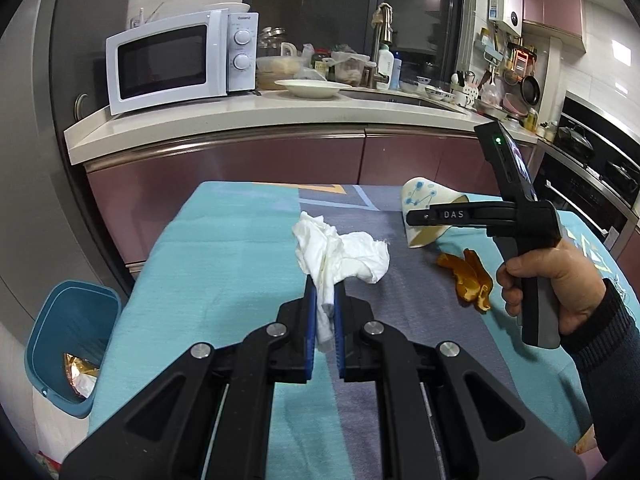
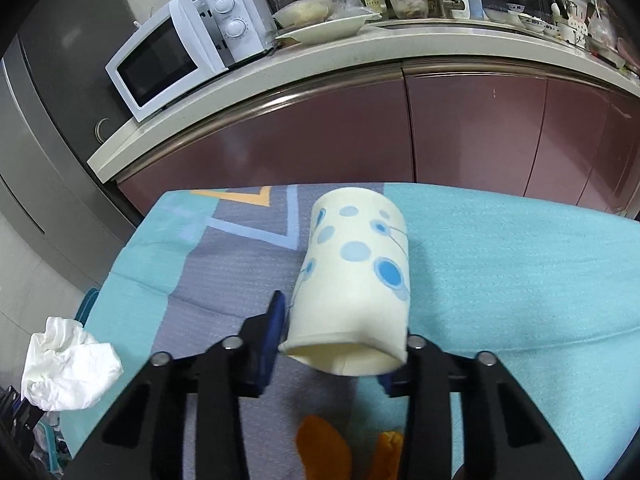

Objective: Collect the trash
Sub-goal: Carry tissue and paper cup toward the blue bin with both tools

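My left gripper [image 1: 325,292] is shut on a crumpled white tissue [image 1: 340,256], which hangs out past the blue pads above the table; the tissue also shows at the left of the right wrist view [image 2: 68,372]. My right gripper [image 2: 344,320] is shut on a white paper cup with blue dots [image 2: 356,268], held on its side by the rim end. From the left wrist view, the cup [image 1: 424,200] sits in the right gripper's fingers [image 1: 452,215] at the table's far right. Orange peel [image 1: 468,276] lies on the table below the cup; it also shows in the right wrist view [image 2: 324,448].
A blue trash bin [image 1: 72,340] with wrappers inside stands on the floor left of the table. The table has a teal and grey cloth [image 1: 224,280]. Behind it is a kitchen counter [image 1: 240,120] with a microwave [image 1: 180,60], a plate and jars.
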### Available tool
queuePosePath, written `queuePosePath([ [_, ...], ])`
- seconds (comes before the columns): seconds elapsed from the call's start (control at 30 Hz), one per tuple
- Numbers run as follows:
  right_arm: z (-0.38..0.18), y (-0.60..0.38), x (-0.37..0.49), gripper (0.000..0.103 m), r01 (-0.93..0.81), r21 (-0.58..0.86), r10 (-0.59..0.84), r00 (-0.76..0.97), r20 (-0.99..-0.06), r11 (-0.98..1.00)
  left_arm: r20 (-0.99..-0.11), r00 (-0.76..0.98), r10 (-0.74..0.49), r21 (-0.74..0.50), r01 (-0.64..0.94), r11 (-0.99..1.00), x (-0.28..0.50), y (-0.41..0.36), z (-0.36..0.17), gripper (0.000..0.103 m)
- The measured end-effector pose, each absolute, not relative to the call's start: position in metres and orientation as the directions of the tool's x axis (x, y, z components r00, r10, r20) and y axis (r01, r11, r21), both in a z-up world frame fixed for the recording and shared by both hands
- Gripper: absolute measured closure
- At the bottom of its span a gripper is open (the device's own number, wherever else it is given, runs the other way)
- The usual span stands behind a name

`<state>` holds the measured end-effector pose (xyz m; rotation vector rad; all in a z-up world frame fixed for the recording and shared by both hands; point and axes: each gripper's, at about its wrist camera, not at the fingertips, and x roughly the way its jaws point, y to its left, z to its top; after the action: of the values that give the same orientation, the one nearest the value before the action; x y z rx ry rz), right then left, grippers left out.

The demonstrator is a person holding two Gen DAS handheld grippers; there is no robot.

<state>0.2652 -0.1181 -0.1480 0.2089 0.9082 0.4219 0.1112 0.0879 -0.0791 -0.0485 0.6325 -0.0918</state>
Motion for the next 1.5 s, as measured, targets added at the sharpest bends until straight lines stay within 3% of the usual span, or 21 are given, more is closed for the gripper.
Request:
queuePosePath([
  [0.23,-0.131,-0.119,0.245,0.078,-0.293,0.344,0.452,0.575,-0.682,0.892,-0.567,0.819,-0.092,-0.077,0.059,0.995,0.104,0.097,-0.075,0.095],
  [0.67,-0.062,-0.096,0.163,0.079,-0.434,0.263,0.502,0.649,-0.572,0.861,-0.537,0.843,-0.042,-0.072,0.003,0.997,0.075,0.123,-0.068,0.095],
  [1.13,-0.001,-0.006,0.096,0.079,-0.644,0.199,0.648,0.599,-0.469,0.739,-0.511,0.838,0.191,-0.017,-0.232,0.972,0.029,0.22,-0.055,0.095],
  [1.5,0.018,0.1,0.08,0.079,-0.777,0.173,0.746,0.477,-0.465,0.605,-0.52,0.778,0.354,0.011,-0.408,0.913,-0.005,0.31,-0.052,0.095],
])
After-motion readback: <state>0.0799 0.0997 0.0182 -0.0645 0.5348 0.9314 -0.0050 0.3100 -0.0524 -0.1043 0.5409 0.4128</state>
